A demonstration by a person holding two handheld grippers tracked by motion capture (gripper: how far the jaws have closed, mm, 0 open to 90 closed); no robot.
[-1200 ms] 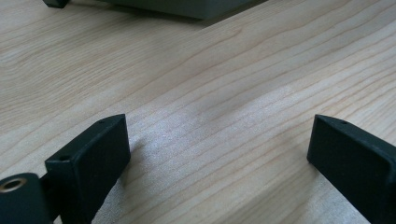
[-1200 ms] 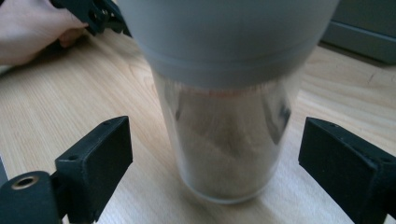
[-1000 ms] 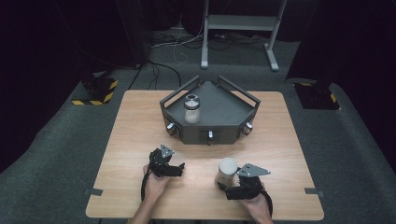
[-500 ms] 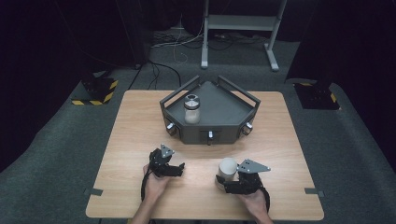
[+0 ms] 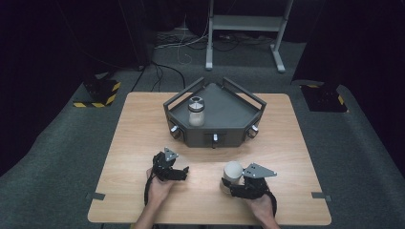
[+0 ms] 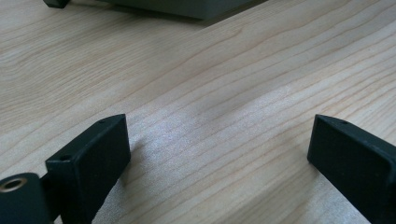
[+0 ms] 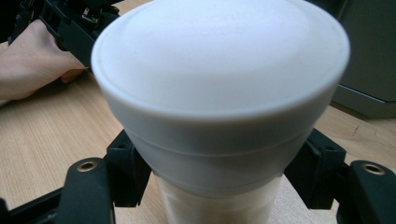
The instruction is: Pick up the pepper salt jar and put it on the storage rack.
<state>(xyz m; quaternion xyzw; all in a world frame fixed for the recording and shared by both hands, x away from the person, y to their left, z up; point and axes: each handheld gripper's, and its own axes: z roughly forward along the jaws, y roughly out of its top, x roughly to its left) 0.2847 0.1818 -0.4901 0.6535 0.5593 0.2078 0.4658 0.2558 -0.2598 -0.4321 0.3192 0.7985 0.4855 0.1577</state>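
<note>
A white-capped jar (image 5: 232, 175) stands near the table's front, right of centre. My right gripper (image 5: 230, 185) is shut on the white-capped jar (image 7: 219, 93), its jaws pressing the body just under the wide cap. My left gripper (image 5: 180, 172) rests on the table at front left, open, with bare wood between its fingers (image 6: 93, 158). A second jar with a dark lid (image 5: 196, 110) stands upright in the grey tray (image 5: 229, 112) at the table's middle back.
The grey tray has raised rails and knobs on its front wall (image 5: 215, 138). A person's other hand (image 7: 32, 65) and the left gripper lie beyond the jar in the right gripper view. The tray's edge (image 6: 187, 7) is ahead of the left gripper.
The right gripper and its jar have shifted slightly towards the front of the table. The left gripper has stayed put.
</note>
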